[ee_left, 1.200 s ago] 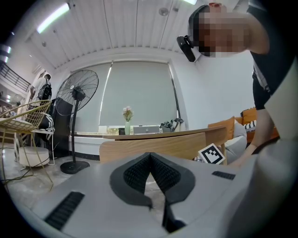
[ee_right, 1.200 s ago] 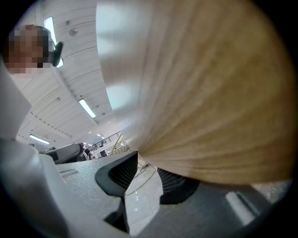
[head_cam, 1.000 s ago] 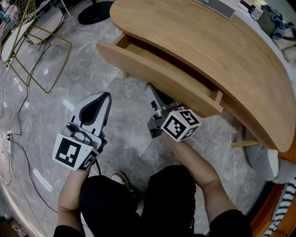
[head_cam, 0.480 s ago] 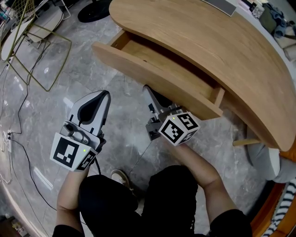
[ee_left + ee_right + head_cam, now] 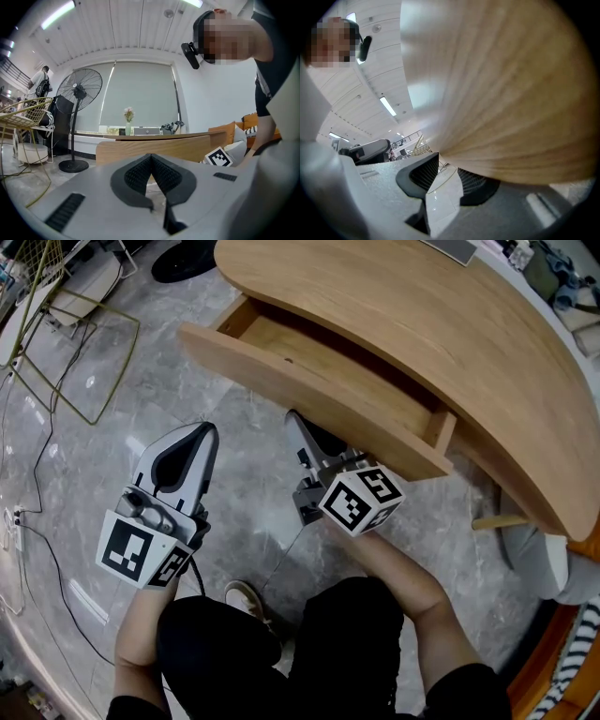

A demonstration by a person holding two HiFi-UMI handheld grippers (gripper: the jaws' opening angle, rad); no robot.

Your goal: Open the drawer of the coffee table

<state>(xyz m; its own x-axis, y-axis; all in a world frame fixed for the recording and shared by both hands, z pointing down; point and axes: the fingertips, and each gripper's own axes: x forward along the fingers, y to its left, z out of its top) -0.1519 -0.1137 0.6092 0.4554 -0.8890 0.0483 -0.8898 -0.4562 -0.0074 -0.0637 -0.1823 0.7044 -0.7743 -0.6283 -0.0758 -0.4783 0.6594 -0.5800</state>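
Note:
The curved wooden coffee table has its drawer pulled partly out, and the bare wooden inside shows. My right gripper reaches level under the drawer front's lower edge. In the right gripper view that wood covers the tips of the right gripper, whose jaws stand partly apart and are closed on the edge. My left gripper hangs over the marble floor to the left, shut with nothing in it. From the left gripper the drawer front lies ahead.
A gold wire chair and floor cables lie at the left. A standing fan is beyond the table, its base at the top. A table leg stands at the right. The person's shoe is below the grippers.
The drawer has slid further out toward me, showing more of its inside. The right gripper has drawn back slightly with it. The left gripper has stayed put.

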